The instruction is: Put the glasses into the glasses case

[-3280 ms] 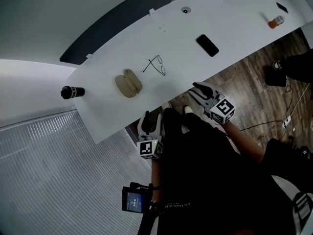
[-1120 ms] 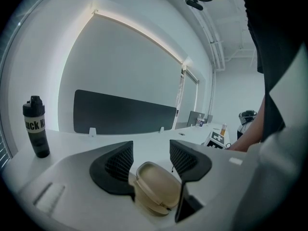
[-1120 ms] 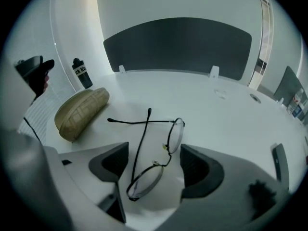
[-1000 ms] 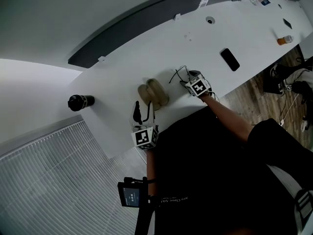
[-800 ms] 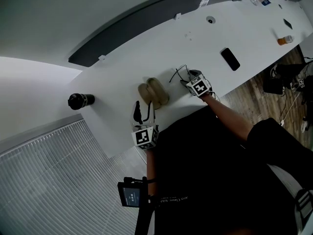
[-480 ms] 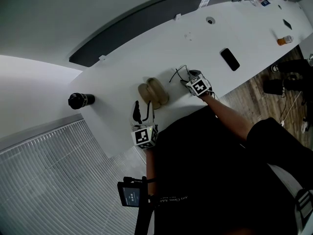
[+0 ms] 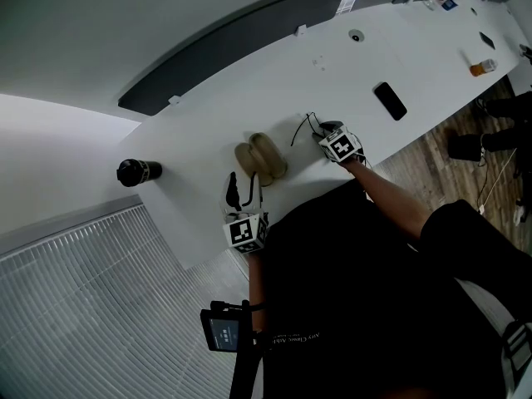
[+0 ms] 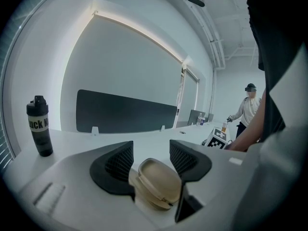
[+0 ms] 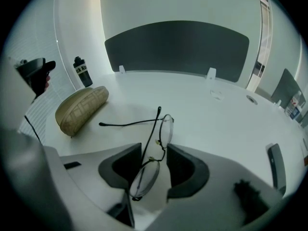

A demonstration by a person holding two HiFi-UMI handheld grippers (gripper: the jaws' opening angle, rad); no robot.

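The thin wire glasses (image 9: 166, 130) lie with arms unfolded on the white table (image 7: 274, 90). My right gripper (image 9: 154, 165) points down over them. Its jaws have just been closing, with one lens and the bridge between them, and now touch the frame on both sides. From the head view the glasses (image 7: 304, 125) poke out past the right gripper (image 7: 324, 135). The tan glasses case (image 7: 260, 158) lies closed to their left. My left gripper (image 8: 151, 153) stands open just short of the case (image 8: 156, 182), which sits low between its fingers without touching them.
A black bottle (image 7: 137, 171) stands at the table's far left. A black phone (image 7: 390, 100) lies to the right of the glasses, and a small orange bottle (image 7: 481, 67) sits further right. A dark panel (image 7: 233, 40) runs along the back edge. A person (image 8: 250, 112) stands far off.
Both grippers came from below the table's near edge onto the table. Over the last second the right gripper stayed over the glasses, which shifted slightly. The left gripper stayed by the case.
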